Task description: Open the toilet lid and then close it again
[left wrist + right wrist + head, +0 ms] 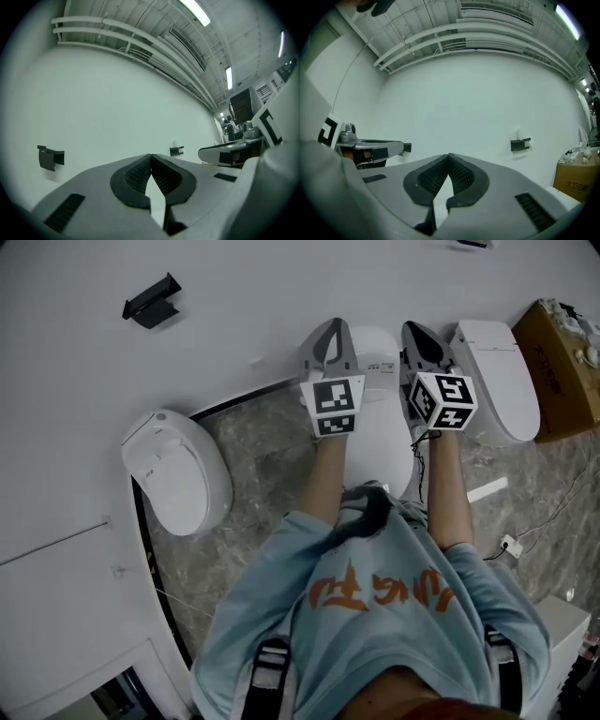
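While both forearms reach straight ahead in the head view, the left gripper (pixel 330 329) and right gripper (pixel 422 334) are held side by side, roughly level, above the white toilet (pixel 382 432), which stands at the floor's far edge against the wall. Whether its lid is up cannot be told. Orange characters on the shirt (pixel 380 592) are unreadable.

Seen from the left gripper view, the fingers (pixel 136 176) meet at their tips, closed on nothing, facing the bare wall.

Seen from the right gripper view, the fingers are likewise closed and empty. A cardboard box (pixel 576 180) carries print too small to read.
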Motion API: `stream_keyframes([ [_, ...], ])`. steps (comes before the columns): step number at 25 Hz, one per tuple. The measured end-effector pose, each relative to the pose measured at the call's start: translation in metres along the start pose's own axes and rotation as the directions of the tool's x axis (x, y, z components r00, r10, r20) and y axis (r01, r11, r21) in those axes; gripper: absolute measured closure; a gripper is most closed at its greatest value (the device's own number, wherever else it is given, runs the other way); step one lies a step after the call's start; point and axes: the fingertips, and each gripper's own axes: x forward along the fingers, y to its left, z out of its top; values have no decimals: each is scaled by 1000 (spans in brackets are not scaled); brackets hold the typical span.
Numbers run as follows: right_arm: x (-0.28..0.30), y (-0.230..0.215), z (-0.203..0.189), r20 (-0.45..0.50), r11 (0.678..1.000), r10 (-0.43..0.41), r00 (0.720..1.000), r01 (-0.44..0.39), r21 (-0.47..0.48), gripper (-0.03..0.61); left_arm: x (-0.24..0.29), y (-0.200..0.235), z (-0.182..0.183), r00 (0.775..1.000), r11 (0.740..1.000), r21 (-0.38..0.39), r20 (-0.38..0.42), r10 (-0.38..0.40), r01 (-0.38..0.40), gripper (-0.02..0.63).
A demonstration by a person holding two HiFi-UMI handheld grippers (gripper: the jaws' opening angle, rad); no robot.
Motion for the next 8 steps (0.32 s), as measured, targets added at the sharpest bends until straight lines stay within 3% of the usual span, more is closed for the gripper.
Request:
stream_keyframes([
  [8,9,10,-5,-19,998,-1,1000,0,-66,566,3,6,-7,1000,1000,-4,3,-13,13,586],
])
